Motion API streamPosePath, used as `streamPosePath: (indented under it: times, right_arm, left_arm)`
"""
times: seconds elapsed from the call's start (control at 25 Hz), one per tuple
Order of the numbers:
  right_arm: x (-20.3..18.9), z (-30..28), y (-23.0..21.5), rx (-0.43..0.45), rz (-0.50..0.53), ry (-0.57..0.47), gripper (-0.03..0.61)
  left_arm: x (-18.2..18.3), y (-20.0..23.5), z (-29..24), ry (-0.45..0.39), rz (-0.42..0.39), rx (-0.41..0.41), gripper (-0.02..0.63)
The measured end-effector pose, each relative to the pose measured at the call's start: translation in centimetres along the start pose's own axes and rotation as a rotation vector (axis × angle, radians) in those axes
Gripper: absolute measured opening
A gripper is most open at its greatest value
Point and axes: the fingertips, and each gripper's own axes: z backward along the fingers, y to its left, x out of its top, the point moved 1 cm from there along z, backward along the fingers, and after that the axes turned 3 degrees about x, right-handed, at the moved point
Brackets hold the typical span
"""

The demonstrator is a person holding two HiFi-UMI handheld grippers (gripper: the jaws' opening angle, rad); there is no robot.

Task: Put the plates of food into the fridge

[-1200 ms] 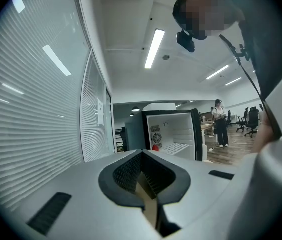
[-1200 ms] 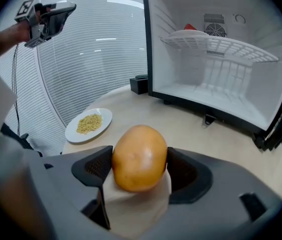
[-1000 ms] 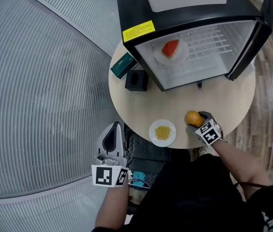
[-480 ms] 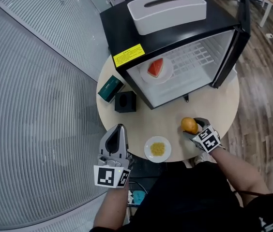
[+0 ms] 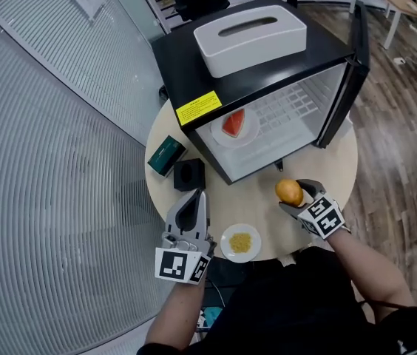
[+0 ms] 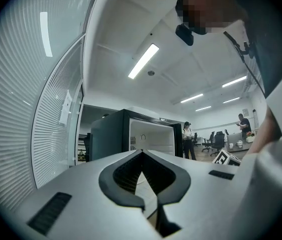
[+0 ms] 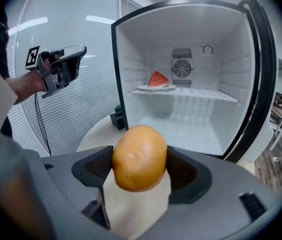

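— What's the biggest thing there?
— A black fridge (image 5: 194,65) stands on the far half of a round pale table (image 5: 256,194). Its door (image 5: 341,80) is swung wide open to the right, showing a white inside.

— What's on top of it?
— A white box (image 5: 251,34) with a long slot in its lid.

— What does the fridge hold?
— A white plate (image 7: 156,88) sits at the left end of the wire shelf (image 7: 206,95). It carries one watermelon slice (image 7: 158,78), standing point up.

— And on the table?
— A small plate (image 5: 241,242) lies at the near edge, between the two grippers. It holds a little heap of yellow food (image 5: 242,241). To the fridge's left are a green box (image 5: 166,155) and a black block (image 5: 189,174) with a hole in its top, close together.

— What about the grippers?
— The right gripper (image 5: 294,197) is clamped on an orange fruit (image 5: 287,191), with one pad against each side. It holds the fruit above the table in front of the open fridge.
— The left gripper (image 5: 195,197) has its jaws together with nothing between them. It is held off the table, just left of the small plate, and points towards the fridge.
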Motion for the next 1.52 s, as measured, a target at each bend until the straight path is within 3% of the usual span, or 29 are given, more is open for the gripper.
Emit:
streamPosePath:
  times: [0.28,0.72,1.08,1.52]
  right_arm:
    - [4.9,2.1,-2.1,-0.023,0.078,-0.062,0.350]
    - [10.2,2.8,-4.6,0.059,0.227,-0.101,0.350]
    - [13.3,2.0,-6.9,0.094,0.246,-0.136,0.350]
    - [15.7,0.5,-10.7,0.070,0.226,-0.160,0.350]
  left_arm:
    - [0.4,-1.9,-2.1,-0.008,0.010,-0.010,0.006]
    - [1.7,-4.8,-5.5,-0.021,0.019,0.044,0.006]
    - [2.7,-5.7,-7.9,-0.025,0.001,0.059,0.006]
    - [2.1,-5.4,-11.5,-0.012,0.011,0.074,0.006]
